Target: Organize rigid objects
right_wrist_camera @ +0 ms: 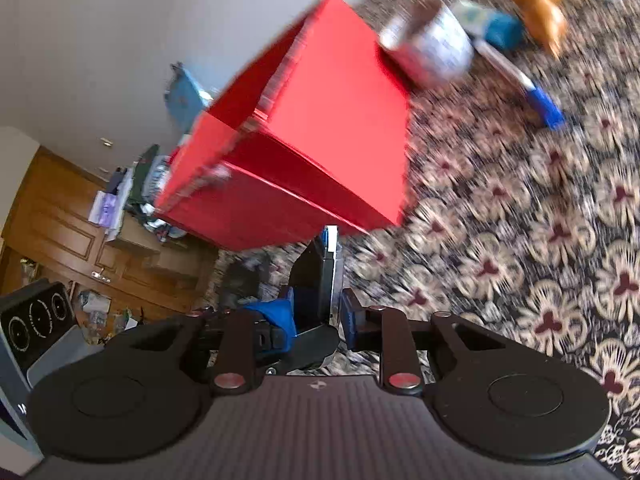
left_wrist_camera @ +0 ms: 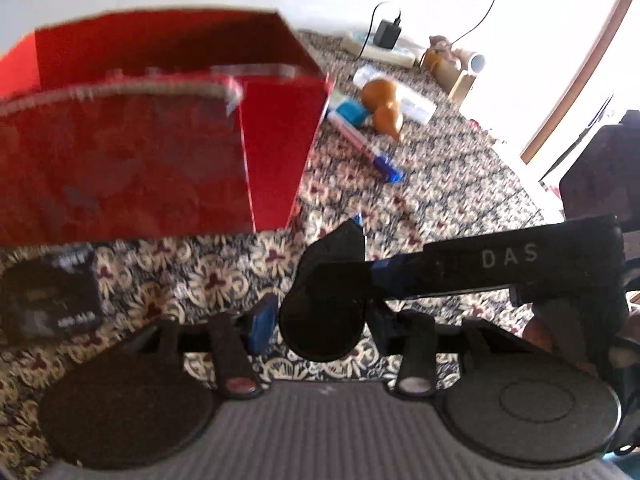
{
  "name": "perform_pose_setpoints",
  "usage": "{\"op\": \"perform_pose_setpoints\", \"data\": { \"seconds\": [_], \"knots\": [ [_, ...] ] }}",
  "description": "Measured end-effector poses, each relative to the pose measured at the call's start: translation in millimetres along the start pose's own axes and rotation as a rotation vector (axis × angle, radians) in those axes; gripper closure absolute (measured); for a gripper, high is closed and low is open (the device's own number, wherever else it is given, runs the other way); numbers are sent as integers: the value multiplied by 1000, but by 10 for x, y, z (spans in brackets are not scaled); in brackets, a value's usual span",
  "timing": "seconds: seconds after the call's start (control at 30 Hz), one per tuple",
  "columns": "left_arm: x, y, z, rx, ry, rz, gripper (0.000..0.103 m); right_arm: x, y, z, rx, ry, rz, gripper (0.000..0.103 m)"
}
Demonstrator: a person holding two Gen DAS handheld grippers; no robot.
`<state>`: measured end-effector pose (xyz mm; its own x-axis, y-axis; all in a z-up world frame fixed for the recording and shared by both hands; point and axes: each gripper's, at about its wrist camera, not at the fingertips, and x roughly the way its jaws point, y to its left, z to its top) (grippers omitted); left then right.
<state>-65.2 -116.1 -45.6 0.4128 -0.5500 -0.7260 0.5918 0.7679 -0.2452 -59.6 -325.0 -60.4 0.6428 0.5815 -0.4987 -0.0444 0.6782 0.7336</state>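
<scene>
Red box (left_wrist_camera: 140, 140), glossy card with sharp edges and an open top, stands on the flower-patterned carpet (left_wrist_camera: 440, 200) at the far left of the left wrist view; a small dark case (left_wrist_camera: 48, 304) lies just in front of it. Right of that, the left tool (left_wrist_camera: 322, 320) is partly closed, its blue pads gripping a black rounded object (left_wrist_camera: 316, 336). A black bar (left_wrist_camera: 520, 264) lettered DAS reaches in from the right. Beyond lie a slim blue-capped marker (left_wrist_camera: 368, 148), a teal block (left_wrist_camera: 350, 114) and a smooth orange gourd shape (left_wrist_camera: 384, 104).

From the right wrist, the box (right_wrist_camera: 332, 120) is left of centre. The right tool (right_wrist_camera: 316, 320) is nearly closed, clamping a thin black slab (right_wrist_camera: 316, 276) that stands upright. Whether slab and rounded object are one thing I cannot tell
</scene>
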Motion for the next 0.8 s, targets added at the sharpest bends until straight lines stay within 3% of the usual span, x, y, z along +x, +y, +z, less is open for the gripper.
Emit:
{"op": "perform_pose_setpoints", "data": {
  "seconds": [0.3, 0.5, 0.67, 0.8],
  "knots": [
    [-583, 47, 476, 82, -185, -14, 59, -175, 536, 497, -101, -125, 87, 98],
    [-817, 298, 900, 142, -273, 14, 59, 61, 916, 941, -143, -146, 90, 99],
    [-787, 570, 1229, 184, -280, 55, 60, 423, 1151, 1227, -167, -109, 56, 99],
    [-582, 872, 1464, 190, -230, 74, 60, 855, 1247, 1363, -165, -32, -2, 100]
  ]
}}
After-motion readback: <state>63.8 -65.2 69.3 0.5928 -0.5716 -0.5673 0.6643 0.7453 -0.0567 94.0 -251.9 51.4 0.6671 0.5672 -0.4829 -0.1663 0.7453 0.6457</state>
